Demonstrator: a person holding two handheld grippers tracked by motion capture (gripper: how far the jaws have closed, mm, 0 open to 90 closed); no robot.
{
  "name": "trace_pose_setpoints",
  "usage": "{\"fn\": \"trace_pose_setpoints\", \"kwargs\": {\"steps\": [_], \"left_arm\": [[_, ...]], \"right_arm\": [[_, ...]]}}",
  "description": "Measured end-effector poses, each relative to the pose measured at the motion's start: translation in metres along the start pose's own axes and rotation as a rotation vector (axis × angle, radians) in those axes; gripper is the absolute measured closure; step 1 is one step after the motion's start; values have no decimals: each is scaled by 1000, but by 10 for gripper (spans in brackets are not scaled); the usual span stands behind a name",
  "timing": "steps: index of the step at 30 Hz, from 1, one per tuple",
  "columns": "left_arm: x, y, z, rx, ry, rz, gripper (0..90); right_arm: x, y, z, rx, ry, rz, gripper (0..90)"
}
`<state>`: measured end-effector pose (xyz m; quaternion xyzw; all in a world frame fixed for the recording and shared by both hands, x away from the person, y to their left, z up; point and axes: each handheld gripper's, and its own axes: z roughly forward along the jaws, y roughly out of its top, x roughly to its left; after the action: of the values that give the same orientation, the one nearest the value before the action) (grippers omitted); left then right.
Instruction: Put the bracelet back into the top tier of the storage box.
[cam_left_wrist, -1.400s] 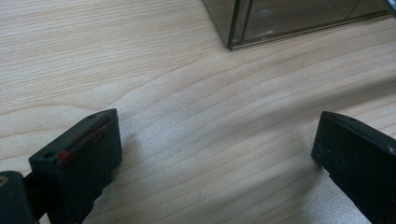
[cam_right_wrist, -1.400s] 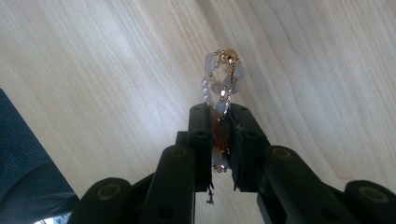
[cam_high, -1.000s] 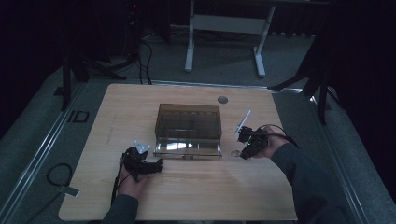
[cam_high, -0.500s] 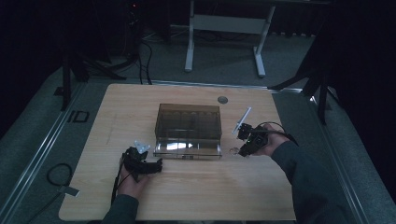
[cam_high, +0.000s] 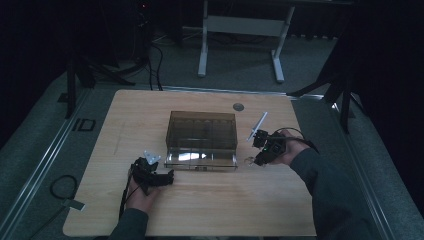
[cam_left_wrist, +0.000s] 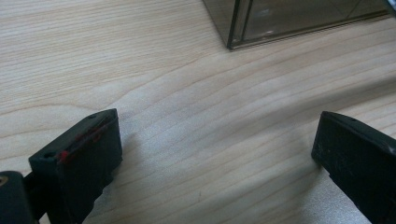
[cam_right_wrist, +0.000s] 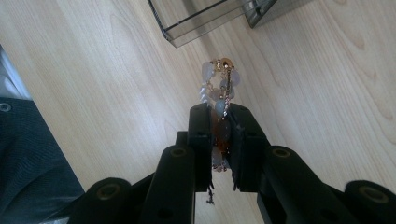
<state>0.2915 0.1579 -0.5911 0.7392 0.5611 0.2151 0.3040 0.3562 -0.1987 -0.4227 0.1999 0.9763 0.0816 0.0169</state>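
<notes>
Work in hand: a beaded bracelet is carried by the right claw, seemingly toward the smoky clear box at mid-tabletop
Right claw: pressed together on the bracelet; pale and amber beads with a gold chain loop stick out past the tips; held low, just beside the box's near right corner
Left claw: spread wide with nothing between the jaws; lying on the tabletop near the box's near left corner; bare wood grain under it in the left gripper view
Bracelet position: in the right claw's pinch, over bare wood, outside the box; the box corner lies just ahead of it
Judged step: bringing the bracelet to the box's low front tray; not yet inside
How to do it well: keep the pinch firm, since only part of the string is clamped and the free loop dangles; carry the loop over the tray lip before lowering; spread the jaws only once the beads rest on the tray floor
In the way: the tray's thin front wall; the chain could snag on it; the box is light-looking and might slide if nudged, so the left claw could steady it
Around: round grommet at the far edge, well apart; white desk frame on the floor beyond; cable on the floor at left
</notes>
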Motion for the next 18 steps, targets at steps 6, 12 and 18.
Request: {"fn": "trace_pose_setpoints", "kwargs": {"steps": [6, 12, 18], "left_arm": [[0, 0, 0, 0, 0, -1, 18], [0, 0, 0, 0, 0, -1, 18], [0, 0, 0, 0, 0, 0, 18]], "right_arm": [[0, 1, -4, -6, -2, -8, 801], [1, 2, -9, -13, -7, -18, 801], [2, 3, -14, -18, -12, -35, 801]]}}
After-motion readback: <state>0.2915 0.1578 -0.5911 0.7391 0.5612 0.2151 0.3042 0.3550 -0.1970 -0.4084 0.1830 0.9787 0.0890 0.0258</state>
